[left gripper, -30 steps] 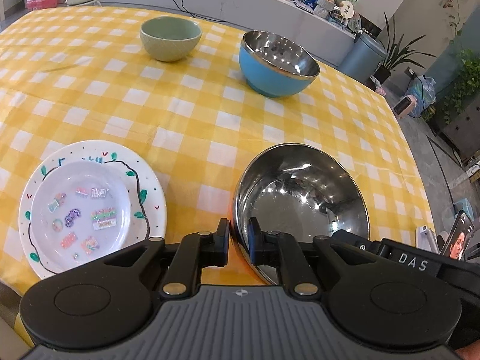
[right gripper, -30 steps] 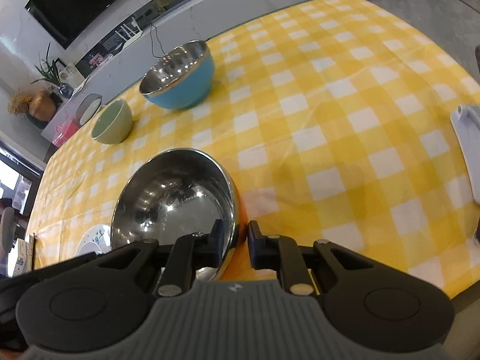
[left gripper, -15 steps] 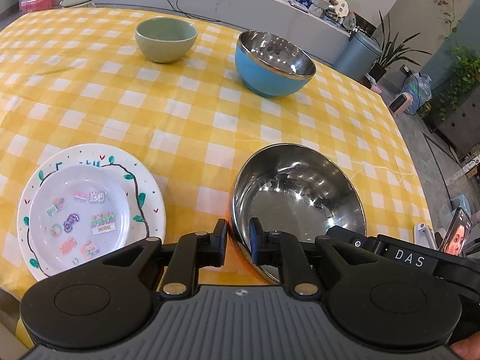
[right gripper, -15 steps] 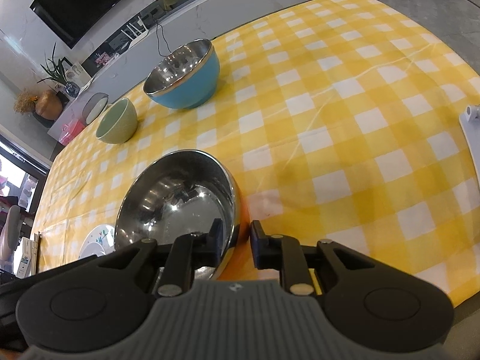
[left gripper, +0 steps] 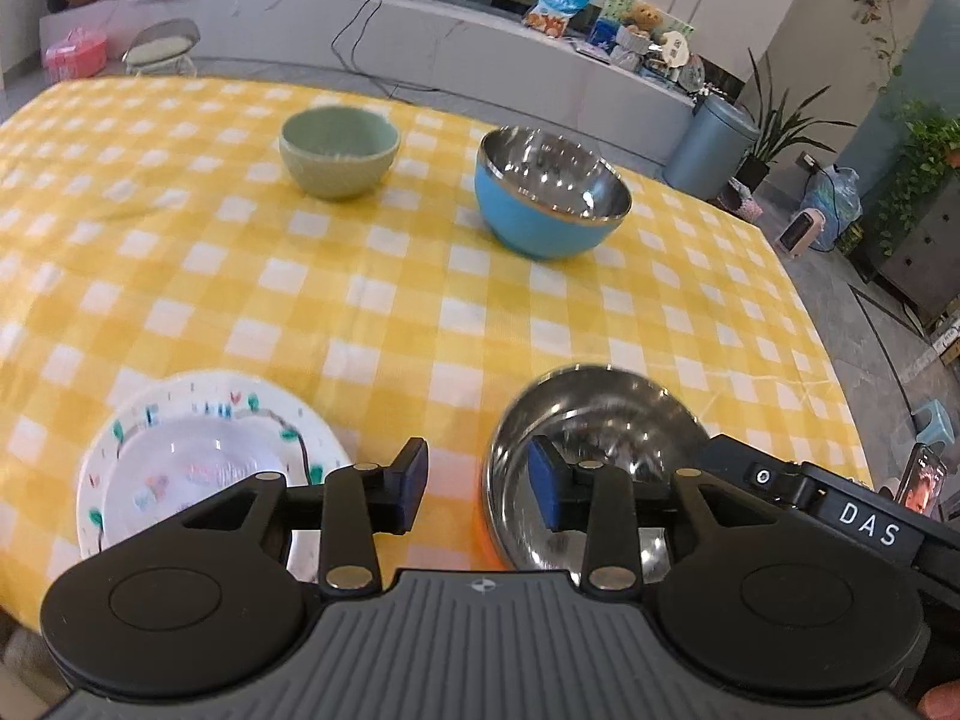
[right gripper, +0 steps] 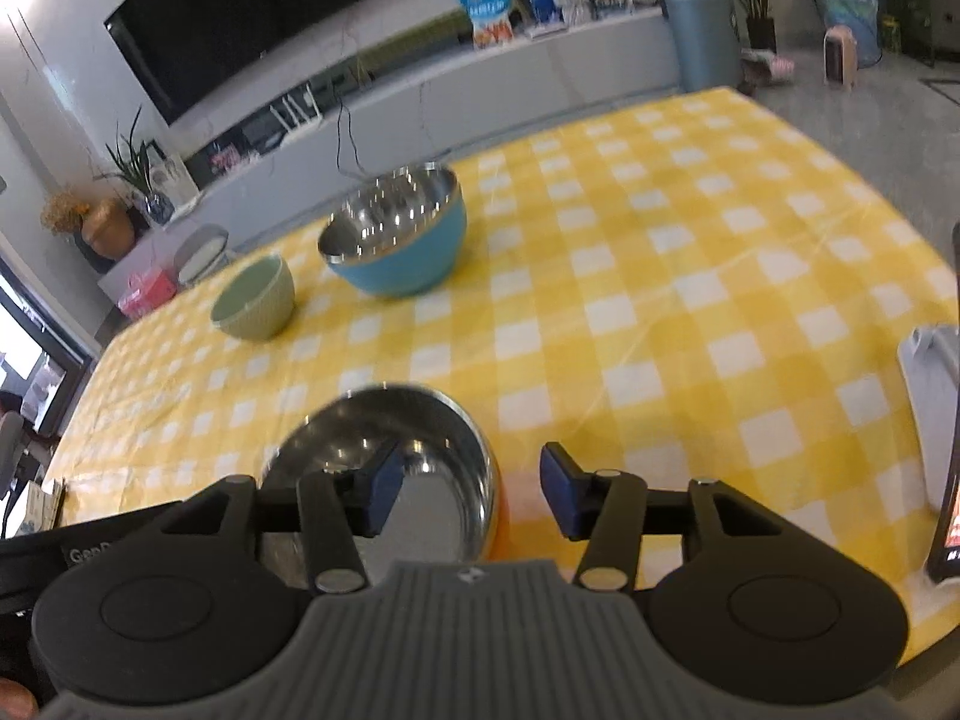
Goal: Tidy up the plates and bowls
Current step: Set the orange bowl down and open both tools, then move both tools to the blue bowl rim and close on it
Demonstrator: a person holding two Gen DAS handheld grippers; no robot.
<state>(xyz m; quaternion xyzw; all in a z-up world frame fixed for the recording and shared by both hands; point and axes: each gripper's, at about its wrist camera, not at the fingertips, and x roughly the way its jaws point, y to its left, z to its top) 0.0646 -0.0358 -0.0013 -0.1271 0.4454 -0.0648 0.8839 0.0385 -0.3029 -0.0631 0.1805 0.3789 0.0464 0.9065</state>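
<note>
1. Steel bowl with orange outside [left gripper: 600, 420]: it sits upright on the yellow checked tablecloth [left gripper: 372, 276] at the near edge of the table, mouth facing up; being round, it has no long axis to report
2. Your left gripper [left gripper: 478, 489]: its jaws have just been opening and now stand about half apart, straddling the bowl's left rim, one pad outside and the blue pad inside; neither pad presses on the rim, so nothing is held
3. Your right gripper [right gripper: 465, 489]: its jaws have just been opening too, and stand about half apart across the same bowl's [right gripper: 396, 438] right rim, left pad over the inside, right pad outside above the cloth; no grip
4. Painted white plate [left gripper: 204, 450]: flat on the cloth, just beside the steel bowl on its left, apart from it; its print is blurred
5. Blue bowl with steel lining [left gripper: 549, 198]: upright, mouth up, far side of the table, well apart from the near bowl
6. Green ceramic bowl [left gripper: 339, 150]: upright, near the blue bowl, on its left in your left camera
7. White object at the right table edge [right gripper: 930, 396]: partly cut off, cannot be identified
</note>
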